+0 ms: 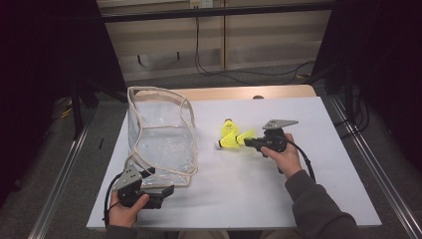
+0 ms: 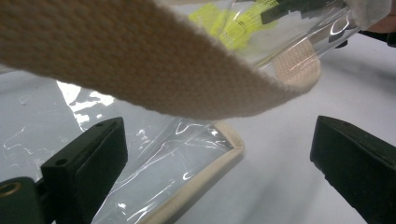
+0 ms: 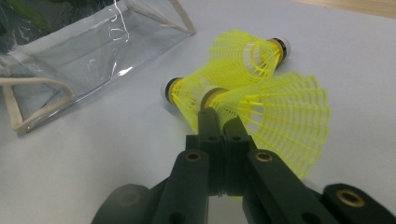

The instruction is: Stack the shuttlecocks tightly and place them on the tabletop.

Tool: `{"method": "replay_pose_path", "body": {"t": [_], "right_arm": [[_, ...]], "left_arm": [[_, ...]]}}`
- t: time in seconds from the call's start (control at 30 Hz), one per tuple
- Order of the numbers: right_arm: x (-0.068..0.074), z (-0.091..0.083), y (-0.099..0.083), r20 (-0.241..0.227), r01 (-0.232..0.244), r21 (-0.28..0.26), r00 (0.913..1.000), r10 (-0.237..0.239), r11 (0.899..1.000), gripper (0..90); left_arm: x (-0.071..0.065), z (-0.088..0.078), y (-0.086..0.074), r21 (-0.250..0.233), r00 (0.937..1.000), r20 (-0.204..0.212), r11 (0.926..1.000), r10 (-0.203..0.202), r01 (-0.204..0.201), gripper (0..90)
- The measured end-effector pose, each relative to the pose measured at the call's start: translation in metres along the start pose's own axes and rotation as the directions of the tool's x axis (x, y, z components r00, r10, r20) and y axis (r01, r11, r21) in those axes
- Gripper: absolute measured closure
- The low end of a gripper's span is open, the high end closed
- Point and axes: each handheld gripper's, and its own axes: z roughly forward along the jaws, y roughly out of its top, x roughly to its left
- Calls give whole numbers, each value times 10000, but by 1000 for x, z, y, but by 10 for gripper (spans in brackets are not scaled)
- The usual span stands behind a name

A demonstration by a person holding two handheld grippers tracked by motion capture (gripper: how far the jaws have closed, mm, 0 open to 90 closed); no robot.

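Both hand-held tools are matte black. The left gripper [image 1: 161, 193], at the lower left of the high view, and the right gripper [image 1: 247, 143], right of centre, each carry a grey three-cornered plate and a trailing black cable. Brass-ringed screw holes dot the jaw arms. A dark grey sleeve [image 1: 318, 204] covers the right forearm.

In the high view, light falls from above onto the white desk [image 1: 259, 189], which is bright at the centre of the frame, while both upper corners and the side edges sink into near black. Shadows on the desk are soft and short. White glare streaks the clear bag [image 1: 161, 137]. In the left gripper view, the woven strap [image 2: 140, 60] crossing the top is close and blurred. In the right gripper view, the yellow shuttlecocks [image 3: 261, 93] are sharp.
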Motion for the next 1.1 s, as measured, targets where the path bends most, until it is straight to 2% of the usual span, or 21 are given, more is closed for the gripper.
{"method": "replay_pose_path", "body": {"t": [1.1], "right_arm": [[5, 9, -3, -155, 9, 85, 9999, -8, 10000, 895]], "left_arm": [[0, 0, 0, 6, 10000, -9, 10000, 5, -5, 39]]}}
